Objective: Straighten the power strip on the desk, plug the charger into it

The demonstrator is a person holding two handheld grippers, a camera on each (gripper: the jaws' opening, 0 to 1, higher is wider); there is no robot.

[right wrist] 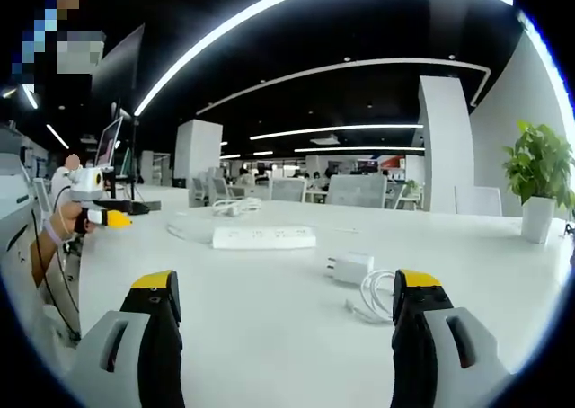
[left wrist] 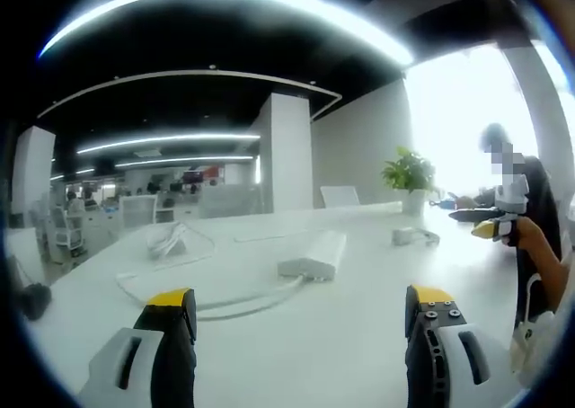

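A white power strip (left wrist: 314, 257) (right wrist: 263, 237) lies on the white desk (left wrist: 296, 336) (right wrist: 269, 336), its white cord (left wrist: 216, 300) looping toward my side in the left gripper view. A white charger (right wrist: 350, 267) (left wrist: 404, 235) rests near it, its coiled cable (right wrist: 373, 300) beside it. My left gripper (left wrist: 301, 305) hovers over the desk, open and holding nothing, well short of the strip. My right gripper (right wrist: 283, 291) is open as well, with the charger just ahead between its jaws. At the left edge of the right gripper view a hand holds the left gripper (right wrist: 94, 215).
A potted plant (left wrist: 409, 179) (right wrist: 539, 183) stands on the desk's far side. A person sits at the right of the left gripper view (left wrist: 512, 192). A bundle of white cable (left wrist: 171, 239) lies beyond the strip. Monitors (right wrist: 112, 143) and chairs stand around.
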